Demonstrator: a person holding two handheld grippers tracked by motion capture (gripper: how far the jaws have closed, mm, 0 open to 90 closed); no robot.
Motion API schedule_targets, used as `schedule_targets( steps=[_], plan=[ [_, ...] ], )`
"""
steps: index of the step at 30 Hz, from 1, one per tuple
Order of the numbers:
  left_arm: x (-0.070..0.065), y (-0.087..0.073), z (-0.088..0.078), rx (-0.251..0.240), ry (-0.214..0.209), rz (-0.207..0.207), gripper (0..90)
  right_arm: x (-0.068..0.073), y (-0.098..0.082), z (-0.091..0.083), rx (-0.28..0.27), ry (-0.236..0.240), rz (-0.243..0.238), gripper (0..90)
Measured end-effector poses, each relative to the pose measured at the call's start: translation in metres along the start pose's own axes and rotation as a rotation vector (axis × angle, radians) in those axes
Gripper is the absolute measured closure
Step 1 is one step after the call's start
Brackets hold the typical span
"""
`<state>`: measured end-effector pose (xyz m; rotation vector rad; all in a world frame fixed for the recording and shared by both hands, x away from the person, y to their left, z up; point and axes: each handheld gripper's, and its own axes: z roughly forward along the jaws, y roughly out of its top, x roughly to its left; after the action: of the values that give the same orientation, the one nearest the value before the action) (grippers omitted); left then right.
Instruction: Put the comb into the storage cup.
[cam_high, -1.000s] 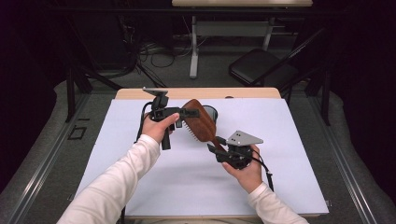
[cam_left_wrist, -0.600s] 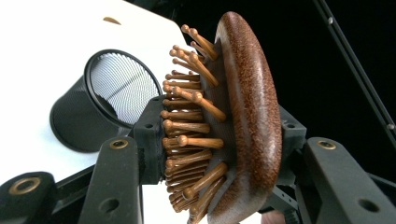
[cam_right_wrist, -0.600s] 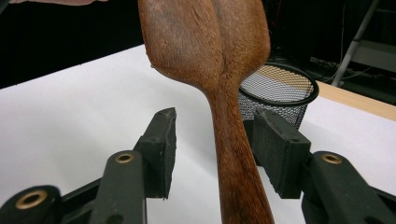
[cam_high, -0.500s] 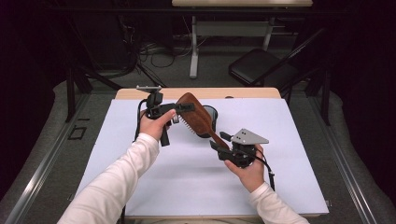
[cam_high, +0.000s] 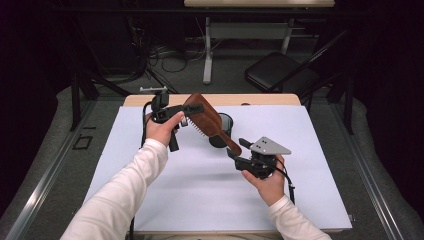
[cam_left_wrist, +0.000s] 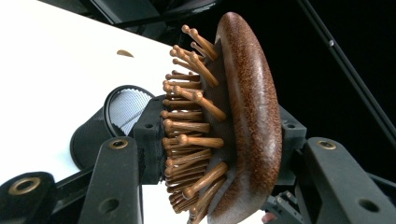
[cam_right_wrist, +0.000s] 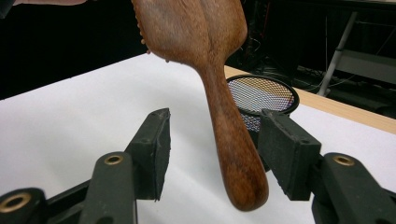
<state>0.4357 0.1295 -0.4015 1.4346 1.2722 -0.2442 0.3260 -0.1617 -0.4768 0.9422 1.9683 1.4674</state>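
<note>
Clamping the head of the wooden paddle hairbrush (cam_left_wrist: 243, 116) across its bristle face and rounded back, the left gripper (cam_high: 192, 111) holds it lifted over the white table cover (cam_high: 150, 150), bristles facing down and toward the person, handle slanting down toward the right gripper (cam_high: 236, 149). That right gripper has just been opening its jaws: in its own view the pads (cam_right_wrist: 156, 149) stand apart on either side of the brush handle (cam_right_wrist: 233, 154), which hangs between them with a gap on each side. A second earlier it sat against the handle in the high view, so the brush has likely passed wholly into the left hand's care. Just beyond stands a black mesh cup (cam_high: 222, 130), upright and empty, a likely place for the handle to go. Further out, a folding chair (cam_high: 280, 75) sits on the floor
</note>
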Motion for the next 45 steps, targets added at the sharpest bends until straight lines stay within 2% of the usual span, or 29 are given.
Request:
schedule_targets(
  steps=[7, 11, 20, 45],
  plan=[
    [-0.006, 0.008, -0.004, -0.024, 0.007, 0.016, 50.3, -0.001, 0.001, 0.0, 0.005, -0.012, -0.001, 42.4],
    [-0.007, 0.012, -0.005, -0.038, 0.016, 0.014, 50.3, 0.0, 0.002, -0.001, 0.006, -0.034, -0.026, 42.4],
    [-0.008, 0.021, -0.011, -0.072, 0.045, 0.019, 50.3, 0.002, 0.003, -0.001, 0.005, -0.042, -0.058, 41.9],
    [-0.004, 0.039, -0.029, -0.151, 0.095, 0.021, 50.3, -0.002, 0.0, 0.004, 0.052, -0.048, -0.023, 33.6]
  ],
)
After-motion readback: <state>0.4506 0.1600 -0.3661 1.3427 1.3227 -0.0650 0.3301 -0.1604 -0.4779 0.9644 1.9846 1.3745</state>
